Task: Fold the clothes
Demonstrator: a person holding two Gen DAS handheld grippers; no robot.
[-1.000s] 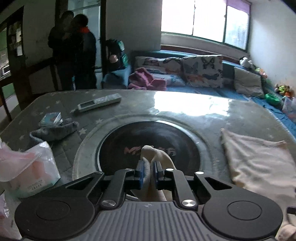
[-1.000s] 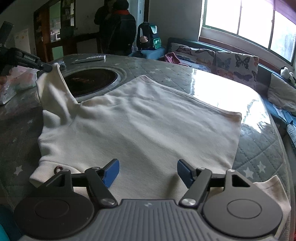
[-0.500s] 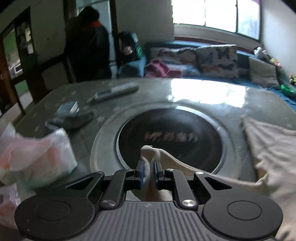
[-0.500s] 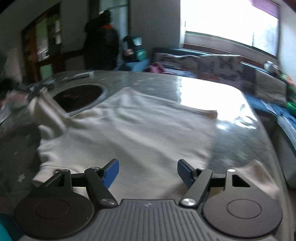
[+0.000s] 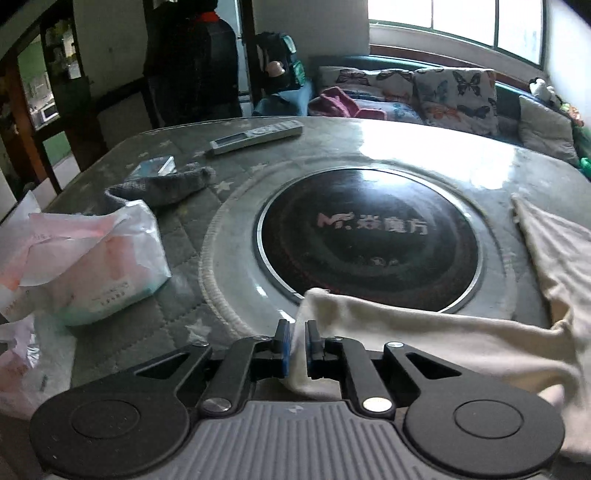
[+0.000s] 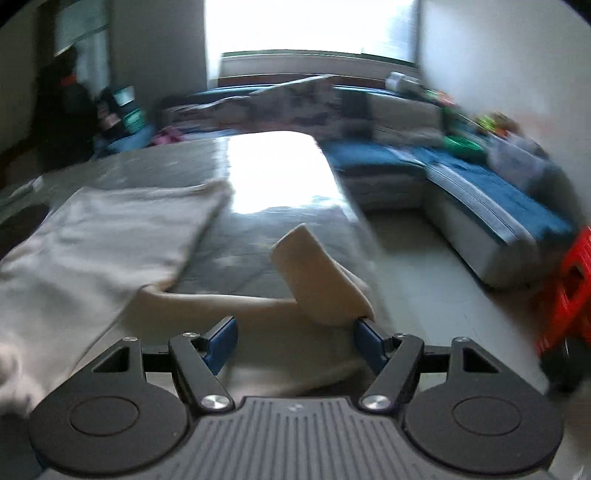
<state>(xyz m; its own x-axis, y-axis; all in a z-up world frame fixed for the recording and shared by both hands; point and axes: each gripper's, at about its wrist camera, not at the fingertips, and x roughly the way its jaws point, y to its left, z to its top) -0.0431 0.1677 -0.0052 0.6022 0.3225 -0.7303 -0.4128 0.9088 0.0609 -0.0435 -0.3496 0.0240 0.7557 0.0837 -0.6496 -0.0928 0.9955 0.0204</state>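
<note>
Left fingers [image 5: 283, 349] pinched on cream shirt [image 5: 424, 328] sleeve end, now pulled taut beside black hob [image 5: 369, 236]; R gripper [image 6: 293, 341] wide open, holds nothing, has swung to other sleeve [image 6: 317, 280] at table [image 6: 236, 254] edge; I judge grab next

The left wrist camera is sitting low over the table [image 5: 155, 321] and looking forward along the left gripper [image 5: 295, 345], close to the black round cooktop [image 5: 369, 236], with the doorway and butterfly cushions [image 5: 454, 92] in the background. The right wrist camera is looking along the right gripper [image 6: 293, 341] from the table's near edge toward the bright window [image 6: 310, 26] and blue sofa [image 6: 491, 192], though its frame is smeared with blur. Both views are taking in the cream garment [image 5: 424, 332] [image 6: 92, 236] on the table and, apparently, the same cushioned sofa.
</note>
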